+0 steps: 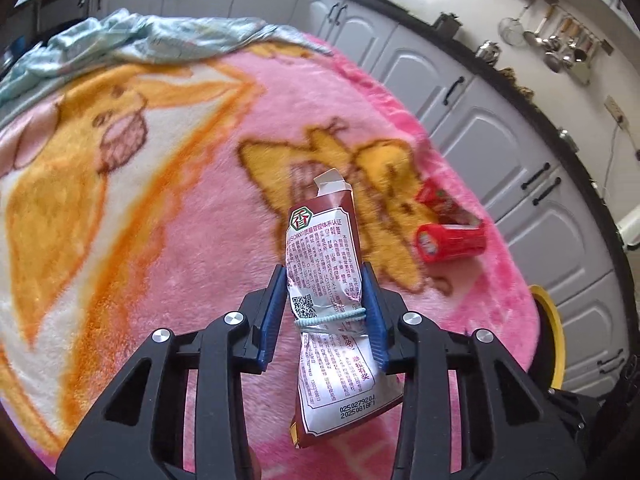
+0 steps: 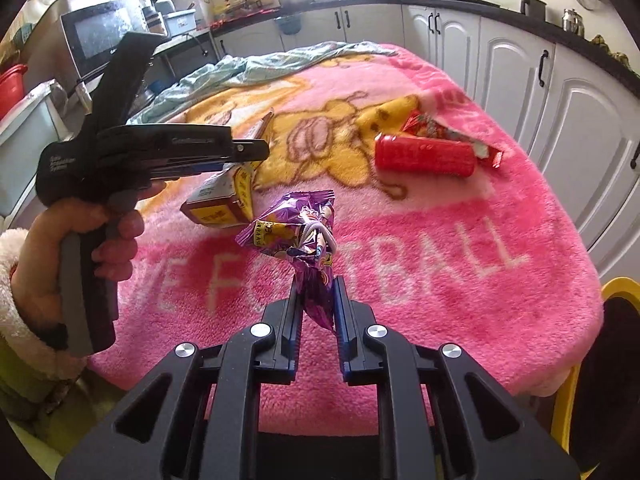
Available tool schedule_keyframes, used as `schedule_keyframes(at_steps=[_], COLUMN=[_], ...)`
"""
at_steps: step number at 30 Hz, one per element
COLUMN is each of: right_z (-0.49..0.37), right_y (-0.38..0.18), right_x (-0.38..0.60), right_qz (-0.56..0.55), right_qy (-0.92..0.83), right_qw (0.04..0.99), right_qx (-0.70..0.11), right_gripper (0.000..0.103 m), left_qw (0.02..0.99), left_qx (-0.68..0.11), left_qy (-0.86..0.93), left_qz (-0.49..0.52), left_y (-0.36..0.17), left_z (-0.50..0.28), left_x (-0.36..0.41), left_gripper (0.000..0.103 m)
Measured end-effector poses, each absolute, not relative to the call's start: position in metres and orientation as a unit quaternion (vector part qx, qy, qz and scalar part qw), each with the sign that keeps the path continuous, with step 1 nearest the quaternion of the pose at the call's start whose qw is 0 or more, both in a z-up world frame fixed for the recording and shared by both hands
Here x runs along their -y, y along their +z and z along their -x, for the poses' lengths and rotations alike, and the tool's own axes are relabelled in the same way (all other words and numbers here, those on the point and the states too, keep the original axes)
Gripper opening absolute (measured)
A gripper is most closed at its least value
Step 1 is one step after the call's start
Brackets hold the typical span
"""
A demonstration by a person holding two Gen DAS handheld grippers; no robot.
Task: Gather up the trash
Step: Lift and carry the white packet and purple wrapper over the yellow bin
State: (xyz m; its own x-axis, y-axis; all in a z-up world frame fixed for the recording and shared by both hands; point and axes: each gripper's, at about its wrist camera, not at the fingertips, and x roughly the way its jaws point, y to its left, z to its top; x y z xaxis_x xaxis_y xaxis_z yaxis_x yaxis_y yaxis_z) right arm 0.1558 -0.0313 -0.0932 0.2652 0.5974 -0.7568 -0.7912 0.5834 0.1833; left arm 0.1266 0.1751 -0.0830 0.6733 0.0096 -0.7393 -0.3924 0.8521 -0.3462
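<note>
My left gripper (image 1: 325, 276) is shut on a brown and white snack packet (image 1: 324, 256) tied with a light blue band, held above the pink blanket. It also shows in the right wrist view (image 2: 218, 196), hanging from the left gripper (image 2: 240, 156). My right gripper (image 2: 316, 284) is shut on a crumpled purple wrapper (image 2: 300, 232) with a white band around it, held above the blanket. A red can (image 1: 450, 242) (image 2: 424, 154) lies on its side at the far right of the table, next to a red wrapper (image 1: 436, 198) (image 2: 432, 126).
A pink cartoon blanket (image 2: 460, 240) covers the table. A light blue cloth (image 2: 256, 68) lies crumpled at its far end. White cabinets (image 2: 520, 68) run along the right. A yellow chair (image 2: 616, 288) stands at the near right corner. A microwave (image 2: 100, 36) stands at the back left.
</note>
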Motion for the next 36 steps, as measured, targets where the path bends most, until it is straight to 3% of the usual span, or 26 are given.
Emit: schedule_keyframes(at_steps=[36], right_z=[-0.214], right_y=[-0.010], right_x=[0.213], right_qz=[-0.012], right_qy=[0.292], right_qw=[0.896], right_qx=[-0.334], right_gripper=[0.014], left_qw=[0.936], left_qx=[-0.317], left_qy=[-0.058], left_qz=[0.144], left_y=[0.016], left_z=[-0.178], left_x=[-0.004], left_gripper=[0.029])
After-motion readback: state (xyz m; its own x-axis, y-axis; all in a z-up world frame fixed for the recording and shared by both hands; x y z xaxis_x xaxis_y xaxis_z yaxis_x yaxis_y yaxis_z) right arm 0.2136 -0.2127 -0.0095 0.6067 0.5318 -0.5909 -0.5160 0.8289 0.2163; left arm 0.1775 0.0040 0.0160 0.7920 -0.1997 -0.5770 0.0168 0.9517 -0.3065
